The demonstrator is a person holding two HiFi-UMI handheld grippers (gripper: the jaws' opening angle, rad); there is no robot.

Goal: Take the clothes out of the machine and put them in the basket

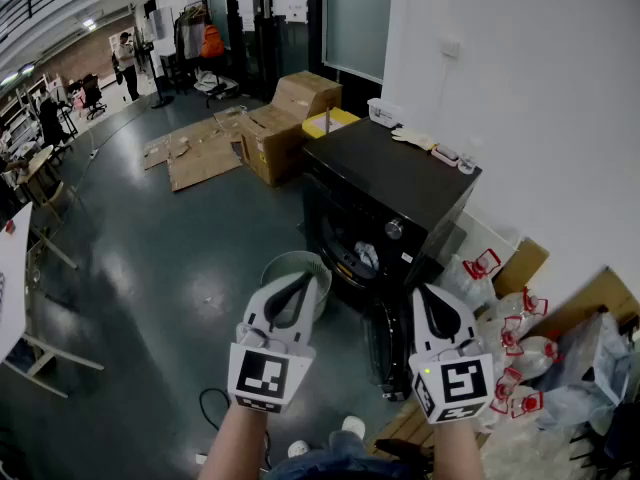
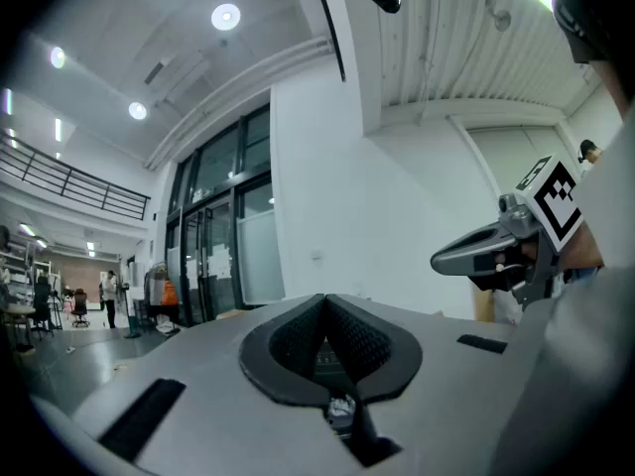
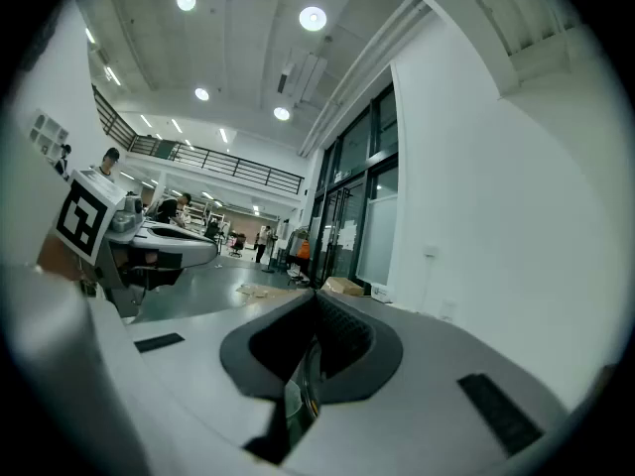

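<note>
No legible text, label or number anywhere

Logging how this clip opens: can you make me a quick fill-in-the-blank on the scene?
The left claw and the right claw are both ____, holding nothing.
The washing machine is coloured ____.
In the head view, the basket shows to the ____ of the washing machine.
Missing words: shut; black; left.

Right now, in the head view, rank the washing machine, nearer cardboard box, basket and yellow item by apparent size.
1. Washing machine, largest.
2. Nearer cardboard box and basket look alike; the basket is partly hidden.
3. Yellow item, smallest.
</note>
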